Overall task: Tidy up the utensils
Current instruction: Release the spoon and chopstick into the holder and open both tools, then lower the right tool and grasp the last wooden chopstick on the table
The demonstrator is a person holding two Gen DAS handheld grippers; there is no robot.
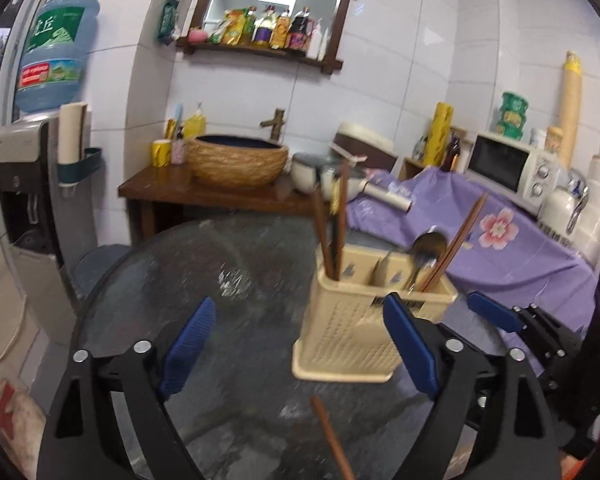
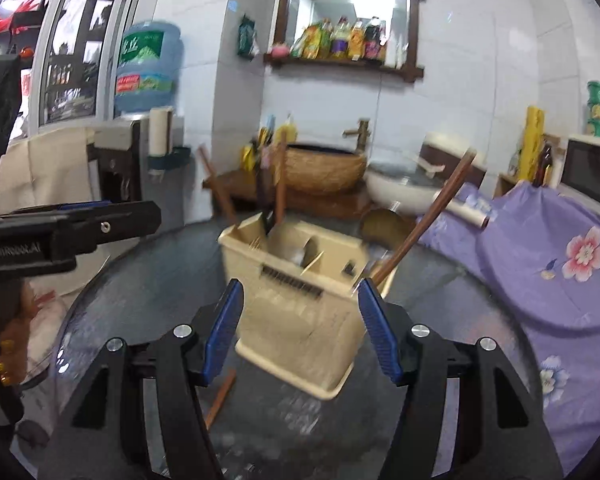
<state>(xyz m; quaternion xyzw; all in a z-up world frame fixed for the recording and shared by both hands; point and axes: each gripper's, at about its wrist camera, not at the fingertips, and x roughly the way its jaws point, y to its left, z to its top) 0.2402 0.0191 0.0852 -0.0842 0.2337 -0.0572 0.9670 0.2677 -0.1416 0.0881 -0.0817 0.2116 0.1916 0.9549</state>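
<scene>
A cream plastic utensil holder (image 1: 364, 320) stands on the round dark glass table (image 1: 228, 280). Brown wooden chopsticks (image 1: 332, 232) stand up in its left pocket, and a metal spoon (image 1: 424, 252) leans in its right pocket beside more chopsticks. One loose brown chopstick (image 1: 332, 440) lies on the table just in front of the holder. The left gripper (image 1: 300, 352) is wide open with nothing in it. The right gripper (image 2: 300, 328) is partly open, its blue pads at both sides of the holder but not pressing it.

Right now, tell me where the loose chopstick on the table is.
In the left wrist view the loose chopstick lies flat on the glass table, between the left gripper fingers, just in front of the beige utensil holder.
</scene>
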